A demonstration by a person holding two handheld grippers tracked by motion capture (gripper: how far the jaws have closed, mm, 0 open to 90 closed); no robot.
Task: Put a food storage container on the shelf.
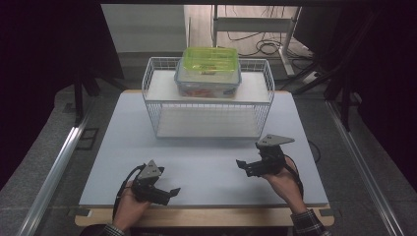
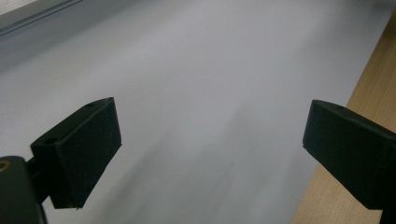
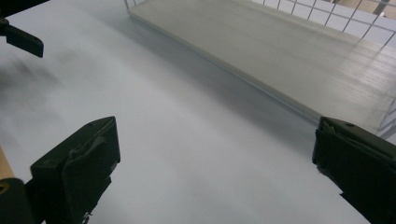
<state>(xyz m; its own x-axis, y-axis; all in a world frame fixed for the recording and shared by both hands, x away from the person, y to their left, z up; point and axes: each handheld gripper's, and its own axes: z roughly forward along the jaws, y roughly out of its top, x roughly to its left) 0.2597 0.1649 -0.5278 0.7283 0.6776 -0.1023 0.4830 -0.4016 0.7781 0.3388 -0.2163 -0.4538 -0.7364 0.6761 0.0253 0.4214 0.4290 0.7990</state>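
On the rack (image 1: 156, 81) sits the box (image 1: 208, 78), well apart from both grippers, left (image 1: 169, 192) and right (image 1: 242, 165), fingers apart and empty. Reach together, I'd judge, taking its two ends level.

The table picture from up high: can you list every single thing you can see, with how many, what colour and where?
Wire rack: one, white, two shelves, far middle of the table.
Food box: one, clear with red bits inside, on the rack's top shelf.
Lidded box: one, bright green lid, stacked on the food box.
Table mat: one, pale grey, covering the wooden table.
Cables: several, black, on the floor behind the table.
Left gripper: one, black with a grey plate, near left edge of the mat, jaws wide apart, holding nothing.
Right gripper: one, black with a grey plate, near right, jaws wide apart, holding nothing.
Hands: two, one holding each gripper, checked cuffs.
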